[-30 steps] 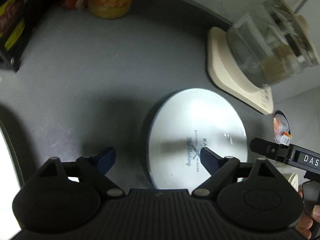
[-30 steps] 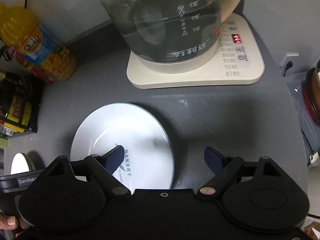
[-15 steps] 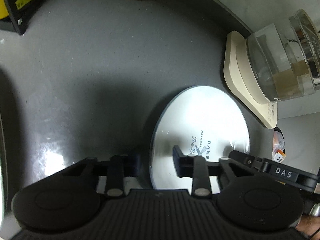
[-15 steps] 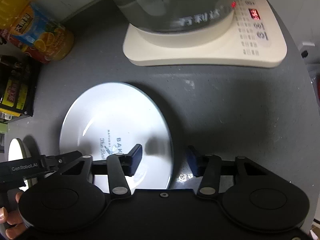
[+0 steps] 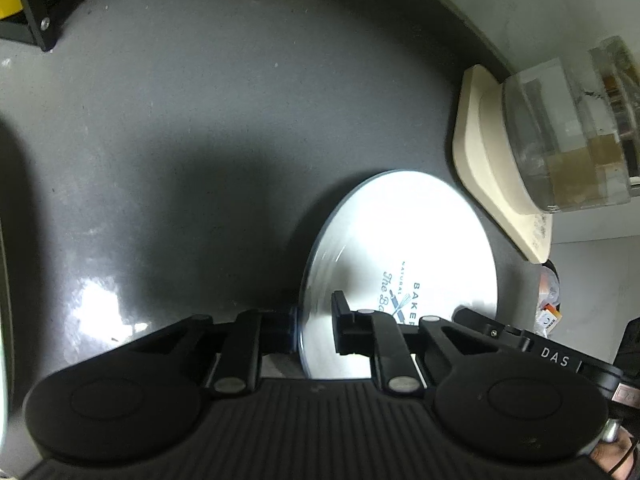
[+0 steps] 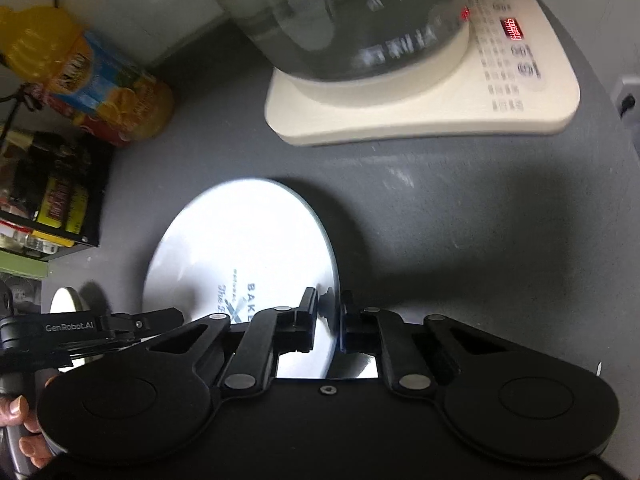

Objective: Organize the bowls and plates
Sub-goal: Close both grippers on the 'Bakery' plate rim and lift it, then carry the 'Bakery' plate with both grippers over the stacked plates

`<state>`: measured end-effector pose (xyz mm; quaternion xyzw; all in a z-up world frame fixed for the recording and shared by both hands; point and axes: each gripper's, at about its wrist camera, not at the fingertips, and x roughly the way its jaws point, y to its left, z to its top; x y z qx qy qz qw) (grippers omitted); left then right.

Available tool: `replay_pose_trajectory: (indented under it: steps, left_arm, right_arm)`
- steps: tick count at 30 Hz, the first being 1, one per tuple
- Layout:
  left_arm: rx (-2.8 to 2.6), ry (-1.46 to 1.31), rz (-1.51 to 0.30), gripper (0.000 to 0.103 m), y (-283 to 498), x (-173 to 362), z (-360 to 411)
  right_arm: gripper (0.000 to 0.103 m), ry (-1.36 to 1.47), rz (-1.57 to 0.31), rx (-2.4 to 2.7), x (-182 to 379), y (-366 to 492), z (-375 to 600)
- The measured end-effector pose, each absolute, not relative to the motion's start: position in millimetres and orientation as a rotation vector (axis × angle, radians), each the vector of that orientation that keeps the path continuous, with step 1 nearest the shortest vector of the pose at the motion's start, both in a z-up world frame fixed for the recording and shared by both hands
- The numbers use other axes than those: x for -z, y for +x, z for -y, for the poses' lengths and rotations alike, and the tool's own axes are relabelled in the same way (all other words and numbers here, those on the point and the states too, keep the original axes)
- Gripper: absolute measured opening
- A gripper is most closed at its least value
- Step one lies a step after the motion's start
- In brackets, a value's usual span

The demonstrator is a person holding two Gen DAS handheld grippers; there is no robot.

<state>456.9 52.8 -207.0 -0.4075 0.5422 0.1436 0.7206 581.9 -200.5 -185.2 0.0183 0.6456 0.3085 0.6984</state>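
Grey worktop (image 5: pixel 208 128), dim, hard glare on the white plate (image 5: pixel 404 248), which sits near the middle of the surface, just in front of the cream kettle base (image 6: pixel 420 112). Left gripper (image 5: pixel 316 326): jaws closing across the plate's left rim, one finger under the edge, one on top; pads look to be at the rim but full contact is not certain. Right gripper (image 6: pixel 330 312): jaws closed on the plate's right rim, pinching it. Plate appears tilted off the worktop rather than flat. Risks, as judged: both grips sit on a thin glazed edge, so the plate could slip or pivot if one side lifts ahead of the other; uneven pull between the two hands could twist it free; a swing to the far side could knock the glass kettle (image 6: pixel 352 16) on its base, which stands close. Juice bottle (image 6: pixel 92 76) and dark rack (image 6: pixel 52 188) at far left are well apart. Legible writing: "BAKE…", "NATURAL", "The Ba…" on the plate; "DAS" and "GenRobot.AI" on the gripper housings; red digits on the base unreadable; kettle markings blurred.
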Motion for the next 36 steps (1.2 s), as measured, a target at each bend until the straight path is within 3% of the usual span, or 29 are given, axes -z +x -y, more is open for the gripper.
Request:
replay_pose_trajectory:
  steps: [36]
  left_arm:
    - [-0.289,-0.861,-1.074,0.015,363.9,144.6,-149.9]
  right_arm:
    - [0.010,0.075,-1.290,-0.756,112.0,484.5,99.4]
